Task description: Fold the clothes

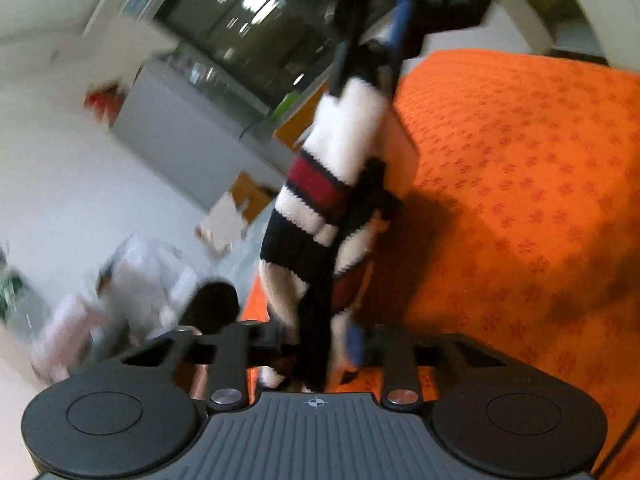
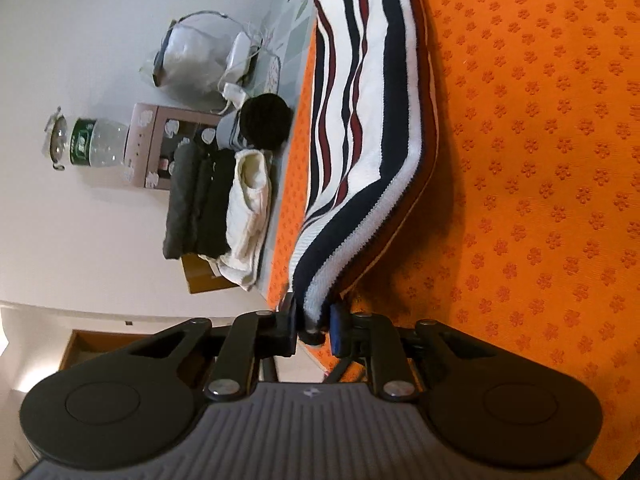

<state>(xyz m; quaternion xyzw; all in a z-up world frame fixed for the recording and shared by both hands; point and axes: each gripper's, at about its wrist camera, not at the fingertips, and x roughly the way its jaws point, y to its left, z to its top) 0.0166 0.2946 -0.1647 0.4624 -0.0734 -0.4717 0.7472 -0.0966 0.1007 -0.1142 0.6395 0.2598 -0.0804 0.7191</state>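
Observation:
A striped knit sweater (image 2: 360, 120), white with navy and dark red bands, hangs stretched in the air over an orange patterned cloth (image 2: 540, 160). My right gripper (image 2: 314, 330) is shut on its ribbed hem corner. In the left wrist view the sweater (image 1: 320, 200) is bunched into a hanging strip. My left gripper (image 1: 316, 348) is shut on its lower end. The right gripper (image 1: 368, 68) also shows at the top of that view, pinching the other end. The left wrist view is blurred by motion.
Beside the orange cloth lies a stack of folded clothes (image 2: 216, 204), dark grey, black and cream. Behind it stand a pink box (image 2: 160, 144), a water bottle (image 2: 92, 142), a white plastic bag (image 2: 192, 60) and a black round object (image 2: 264, 120).

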